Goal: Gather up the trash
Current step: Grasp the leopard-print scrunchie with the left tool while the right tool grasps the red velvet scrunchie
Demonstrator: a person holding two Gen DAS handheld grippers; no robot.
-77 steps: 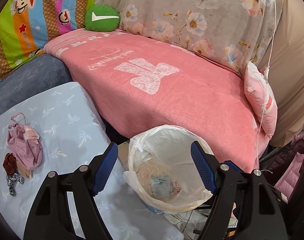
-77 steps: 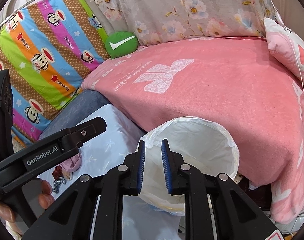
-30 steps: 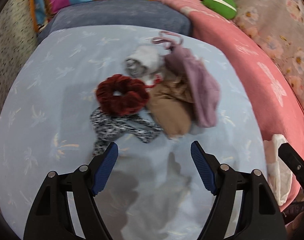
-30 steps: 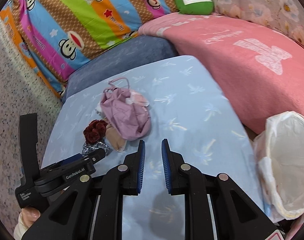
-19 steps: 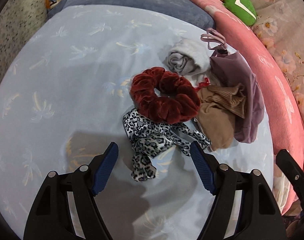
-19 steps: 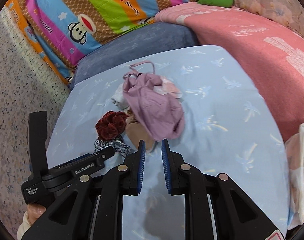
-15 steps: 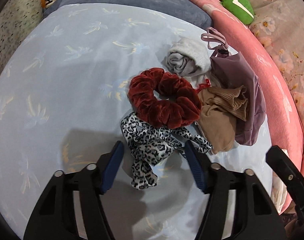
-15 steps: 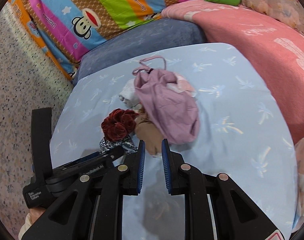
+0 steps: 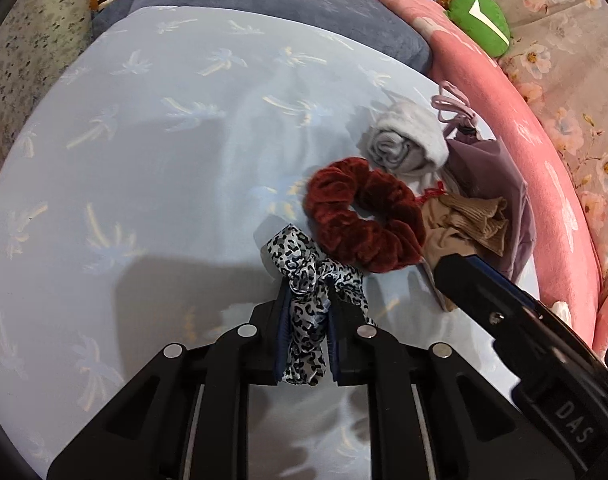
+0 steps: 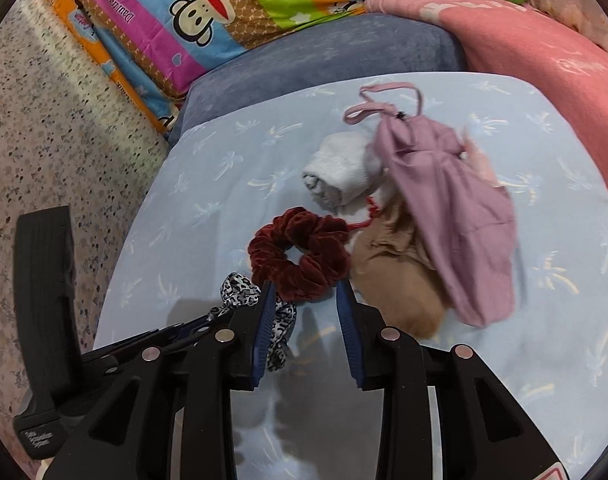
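Note:
A small heap lies on the light blue table (image 9: pixel 144 160): a leopard-print scrunchie (image 9: pixel 308 304), a dark red velvet scrunchie (image 9: pixel 364 224), a rolled white sock (image 9: pixel 408 140), a tan cloth (image 9: pixel 464 224) and a mauve pouch (image 9: pixel 500 176). My left gripper (image 9: pixel 307 300) is shut on the leopard-print scrunchie. In the right wrist view my right gripper (image 10: pixel 306 288) is open, its jaws at the near edge of the red scrunchie (image 10: pixel 300 252), with the leopard scrunchie (image 10: pixel 240 292) and left gripper to its left.
A grey-blue cushion (image 10: pixel 324 60) and a striped monkey-print pillow (image 10: pixel 208 12) lie behind the table. A pink blanket (image 10: pixel 544 40) with a green cushion (image 9: pixel 480 20) borders the right side. Speckled floor (image 10: pixel 44 120) is on the left.
Both grippers swung from the bin to the table. My left gripper closed on the leopard-print scrunchie. My right gripper opened and moved up to the red scrunchie.

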